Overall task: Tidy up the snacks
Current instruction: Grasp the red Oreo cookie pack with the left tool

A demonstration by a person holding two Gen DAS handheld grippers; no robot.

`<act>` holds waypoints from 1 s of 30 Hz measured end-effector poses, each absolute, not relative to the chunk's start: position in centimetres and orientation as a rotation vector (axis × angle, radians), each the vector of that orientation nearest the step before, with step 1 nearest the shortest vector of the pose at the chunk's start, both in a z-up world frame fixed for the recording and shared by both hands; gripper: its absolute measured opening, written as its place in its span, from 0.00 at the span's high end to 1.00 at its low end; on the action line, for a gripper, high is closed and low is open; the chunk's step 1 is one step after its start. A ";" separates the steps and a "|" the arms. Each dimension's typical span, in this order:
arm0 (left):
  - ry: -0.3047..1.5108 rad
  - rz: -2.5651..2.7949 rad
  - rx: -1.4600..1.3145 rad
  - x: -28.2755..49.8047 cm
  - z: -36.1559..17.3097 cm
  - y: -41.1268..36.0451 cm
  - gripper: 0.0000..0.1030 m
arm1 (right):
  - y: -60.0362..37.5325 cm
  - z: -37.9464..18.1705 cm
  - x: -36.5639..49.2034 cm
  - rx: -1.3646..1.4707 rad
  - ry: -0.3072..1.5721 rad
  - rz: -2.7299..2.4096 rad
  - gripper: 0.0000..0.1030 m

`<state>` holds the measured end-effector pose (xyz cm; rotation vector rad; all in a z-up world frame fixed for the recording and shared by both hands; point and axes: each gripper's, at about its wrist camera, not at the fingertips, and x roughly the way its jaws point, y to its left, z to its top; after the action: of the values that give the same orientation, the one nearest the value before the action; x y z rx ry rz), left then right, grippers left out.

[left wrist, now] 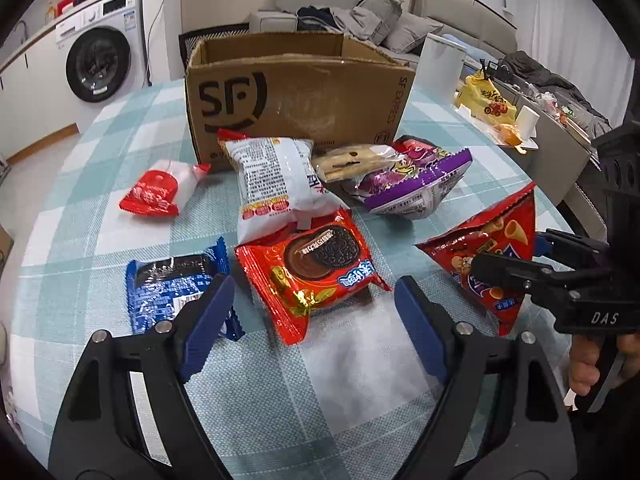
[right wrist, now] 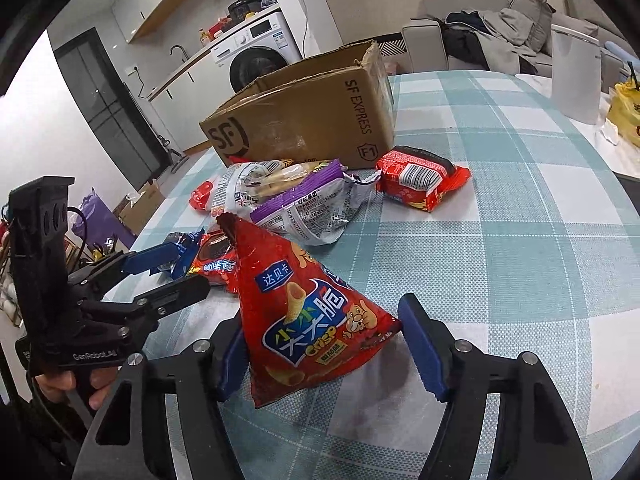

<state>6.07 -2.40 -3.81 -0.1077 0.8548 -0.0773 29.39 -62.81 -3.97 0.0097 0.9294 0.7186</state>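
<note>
Snacks all on counter (left wrist: pixel 120 128), none seen in box (left wrist: pixel 296 92) at 12 o'clock. Left claw (left wrist: pixel 314 306) gapes, straddling cookie pack (left wrist: pixel 312 268). Right claw (right wrist: pixel 320 344) gapes around crisps (right wrist: pixel 304 320), no grip. Sorting barely begun.

Open brown cardboard box (left wrist: pixel 296 96), black "SF" logo on its face, upright at top centre of the left wrist view, flaps up.

Snack packs lie loose on the checked worktop in front of it:
- White noodle-type packet (left wrist: pixel 276 188), back side up, leaning on the box, centre frame.
- Clear pack of biscuit sticks (left wrist: pixel 352 162) and purple bag (left wrist: pixel 416 180), right of centre, overlapping.
- Small red-and-white pack (left wrist: pixel 160 192), left, apart from the rest.
- Red chocolate-cookie pack (left wrist: pixel 316 276), flat, lower centre, its top edge under the white packet.
- Blue wrapper (left wrist: pixel 172 288), lower left.
- Red cone-snack bag (right wrist: pixel 308 320), puffed, standing tilted, lower centre of right wrist view.
</note>
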 end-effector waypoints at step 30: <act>0.875 -0.135 -0.047 7.8 -4.5 -4.6 0.54 | -62.9 -3.3 29.1 0.016 0.910 0.723 0.32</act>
<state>7.78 -4.58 -4.53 -0.0474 0.8749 -0.1348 29.11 -62.92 -3.31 0.0159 0.9105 0.7234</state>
